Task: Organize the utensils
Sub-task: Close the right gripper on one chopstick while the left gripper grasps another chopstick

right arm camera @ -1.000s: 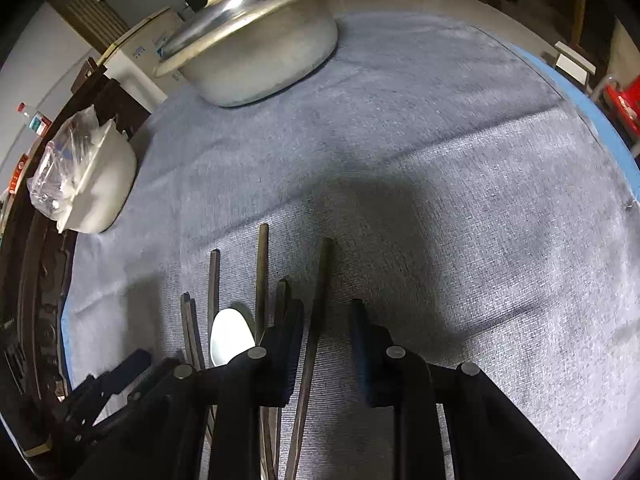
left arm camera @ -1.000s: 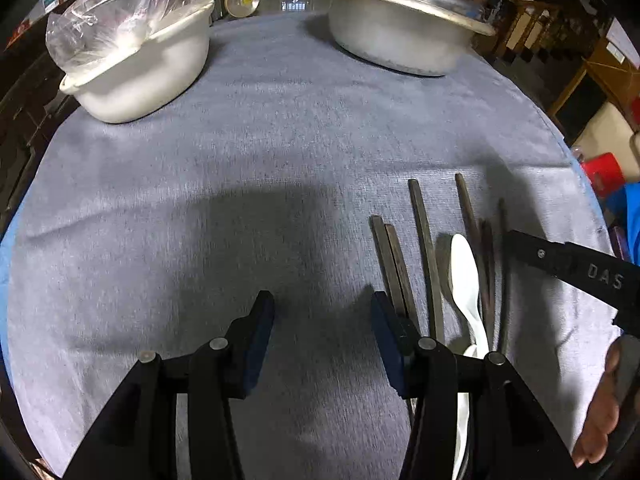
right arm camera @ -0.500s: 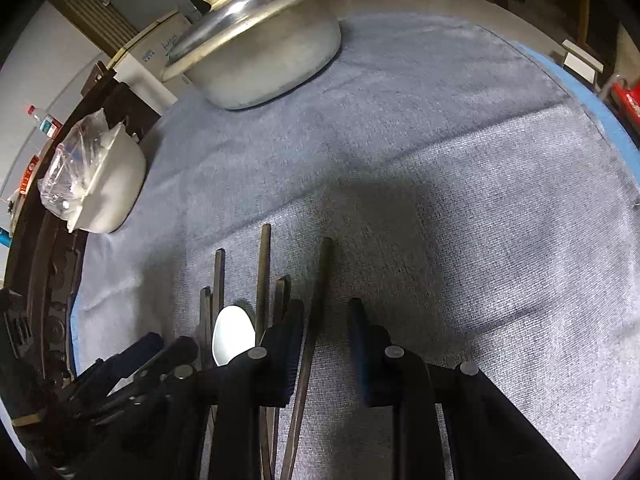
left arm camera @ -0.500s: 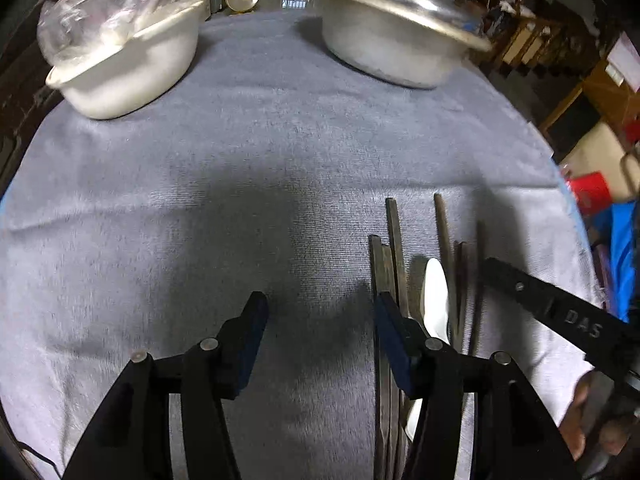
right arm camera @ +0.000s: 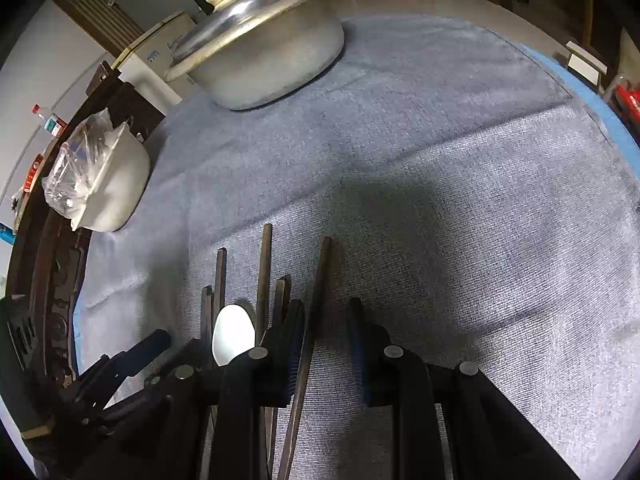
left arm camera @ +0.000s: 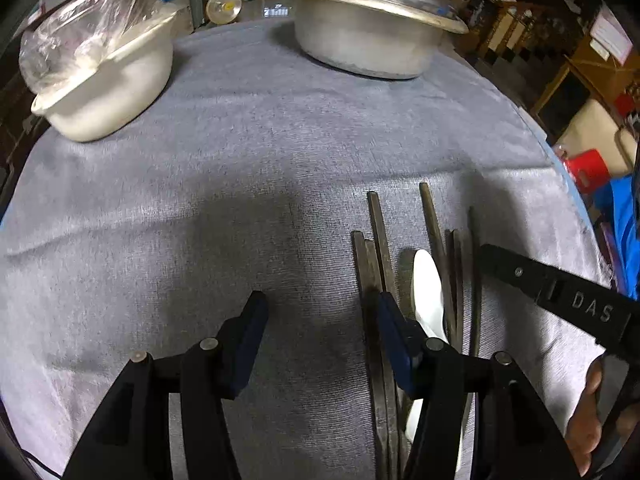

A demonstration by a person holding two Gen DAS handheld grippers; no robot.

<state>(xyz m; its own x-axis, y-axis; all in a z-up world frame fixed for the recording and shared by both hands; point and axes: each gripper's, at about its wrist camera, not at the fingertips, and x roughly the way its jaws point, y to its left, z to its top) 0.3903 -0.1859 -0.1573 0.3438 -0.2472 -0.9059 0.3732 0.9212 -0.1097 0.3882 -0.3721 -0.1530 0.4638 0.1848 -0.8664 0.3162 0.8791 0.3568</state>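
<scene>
Several dark chopsticks (left arm camera: 380,232) lie side by side on the grey cloth, with a white spoon (left arm camera: 427,288) among them. They also show in the right wrist view (right arm camera: 264,264), beside the spoon (right arm camera: 233,334). My left gripper (left arm camera: 320,320) is open and empty, low over the cloth, its right finger resting over the leftmost chopsticks. My right gripper (right arm camera: 326,336) is open, and the rightmost chopstick (right arm camera: 320,280) runs between its jaws, close to the left finger. The right gripper's finger (left arm camera: 560,292) shows at the right of the left wrist view.
A lidded metal pot (left arm camera: 372,28) stands at the back of the round table. A white bowl with a plastic bag (left arm camera: 100,76) stands at the back left. The table edge (right arm camera: 592,92) curves at the right. Wooden furniture lies beyond.
My left gripper has drawn back and lowered a little, so the chopsticks and spoon sit closer to its right finger. The right gripper has barely moved.
</scene>
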